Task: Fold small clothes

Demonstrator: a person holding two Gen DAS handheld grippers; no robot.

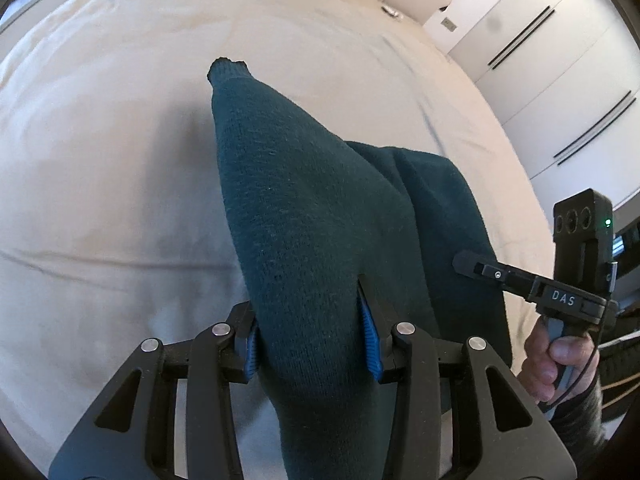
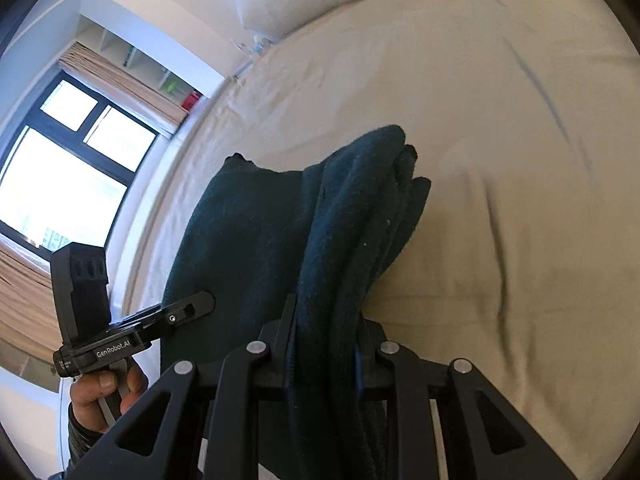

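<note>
both grippers hold the sweater (image 1: 304, 216) above the bed (image 1: 100, 160): left gripper (image 1: 312, 344) jaws closed on one layer, right gripper (image 2: 326, 344) jaws closed on a folded bundle. i think it is best to keep the cloth tight and lower both edges evenly onto the bed.

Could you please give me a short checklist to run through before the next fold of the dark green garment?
1. Left gripper shut on the dark green garment: ok.
2. Right gripper shut on the bunched layers of it: ok.
3. Both grippers hold the same garment: ok.
4. Garment lies flat and smooth: not ok, it is draped in folds and bunched at the right gripper.
5. Bare beige sheet beside the garment to lay it on: ok.
6. Edges line up for a neat fold: cannot tell.
</note>
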